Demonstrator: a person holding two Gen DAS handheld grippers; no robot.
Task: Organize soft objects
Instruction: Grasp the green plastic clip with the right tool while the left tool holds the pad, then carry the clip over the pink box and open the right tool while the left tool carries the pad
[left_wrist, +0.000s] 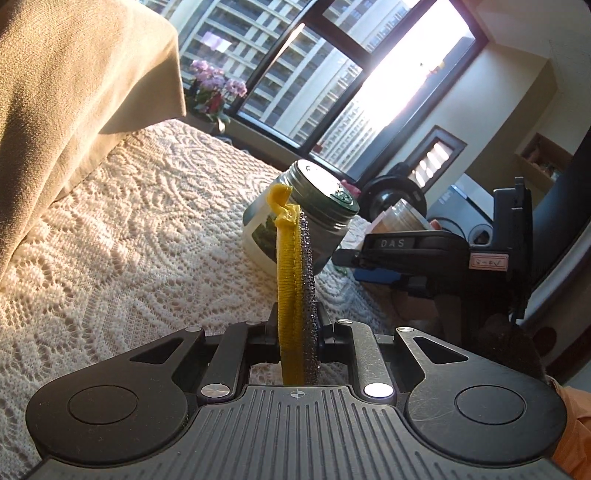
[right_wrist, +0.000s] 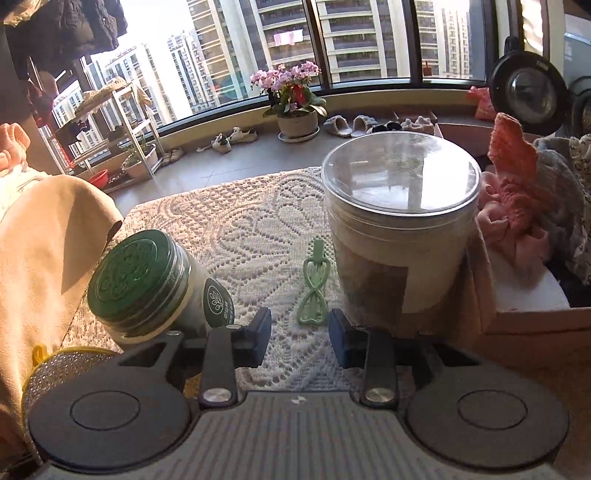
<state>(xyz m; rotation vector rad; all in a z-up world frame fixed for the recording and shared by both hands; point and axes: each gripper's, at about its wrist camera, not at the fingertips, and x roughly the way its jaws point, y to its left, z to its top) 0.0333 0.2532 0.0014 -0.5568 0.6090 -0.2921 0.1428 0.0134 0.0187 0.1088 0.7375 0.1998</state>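
My left gripper (left_wrist: 298, 328) is shut on a round scouring pad (left_wrist: 295, 280), yellow on one face and glittery silver on the other. It holds the pad upright and edge-on above the lace cloth (left_wrist: 155, 221). In the right wrist view the same pad (right_wrist: 62, 365) shows at the lower left. My right gripper (right_wrist: 300, 332) is open above the lace cloth (right_wrist: 243, 229) with nothing between its fingers. A small green clip (right_wrist: 312, 291) lies just ahead of them. A cardboard box (right_wrist: 535, 317) at the right holds pink, orange and grey soft fabrics (right_wrist: 517, 199).
A green-lidded jar (right_wrist: 147, 284) stands left of the right gripper, and a large clear-lidded canister (right_wrist: 399, 221) stands to its right. A tan cloth (left_wrist: 74, 92) drapes along the left. A flower pot (right_wrist: 297, 122), shoes and a rack line the window sill.
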